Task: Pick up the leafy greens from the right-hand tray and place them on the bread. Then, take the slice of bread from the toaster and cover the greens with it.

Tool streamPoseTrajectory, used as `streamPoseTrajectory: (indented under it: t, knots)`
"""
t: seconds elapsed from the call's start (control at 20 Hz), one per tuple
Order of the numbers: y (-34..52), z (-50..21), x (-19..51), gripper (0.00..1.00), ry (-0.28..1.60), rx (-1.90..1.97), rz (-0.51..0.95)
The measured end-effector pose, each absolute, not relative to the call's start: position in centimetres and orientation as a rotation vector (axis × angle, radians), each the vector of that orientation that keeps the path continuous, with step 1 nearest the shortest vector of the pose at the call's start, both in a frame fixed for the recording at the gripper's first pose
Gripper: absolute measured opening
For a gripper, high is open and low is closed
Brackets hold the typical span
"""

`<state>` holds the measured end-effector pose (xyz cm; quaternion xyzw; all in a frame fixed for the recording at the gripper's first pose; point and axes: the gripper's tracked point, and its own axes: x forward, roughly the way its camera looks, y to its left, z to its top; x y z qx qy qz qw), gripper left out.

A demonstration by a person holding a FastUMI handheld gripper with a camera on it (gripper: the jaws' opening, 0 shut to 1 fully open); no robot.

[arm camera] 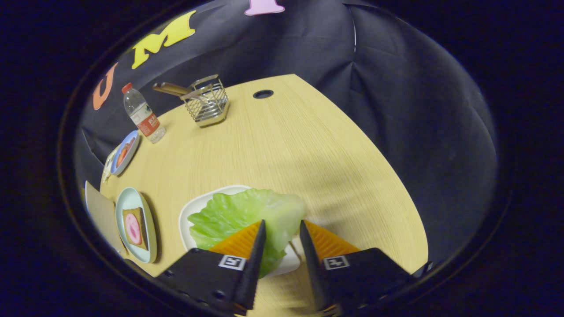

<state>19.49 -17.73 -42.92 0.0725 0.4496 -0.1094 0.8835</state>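
A large green lettuce leaf (pixel 238 215) lies on a white tray (pixel 189 211) on the wooden table. My gripper (pixel 283 225) is low over the near side of the tray, open, and straddles the leaf's right lobe. The left finger touches the leaf, while a gap shows between the leaf and the right finger. To the left of the tray, a slice of bread (pixel 134 229) with a pink round slice on it rests on a pale blue plate (pixel 128 200).
A flat pale object (pixel 102 214), partly hidden, sits beyond the bread plate. Further back stand a blue plate of fruit (pixel 124 152), a water bottle (pixel 143 116) and a wire basket (pixel 207 105) holding wooden-handled utensils. A cable hole (pixel 263 93) marks the table's far end.
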Motion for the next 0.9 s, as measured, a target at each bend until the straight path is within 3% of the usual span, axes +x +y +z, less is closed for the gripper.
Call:
streamPoseTrajectory:
  t: [0.1, 0.15, 0.2, 0.5, 0.9]
  knots:
    - [-17.8, -42.7, 19.6, 0.18, 0.918, 0.124, -0.217]
    - [-17.8, -42.4, 19.5, 0.17, 0.915, 0.111, -0.208]
    - [-17.8, -42.4, 19.5, 0.04, 0.913, 0.103, -0.198]
    - [-16.6, -38.8, 19.1, 0.00, 0.826, 0.048, -0.166]
    - [-7.4, -30.0, 16.6, 0.00, 0.731, -0.013, -0.036]
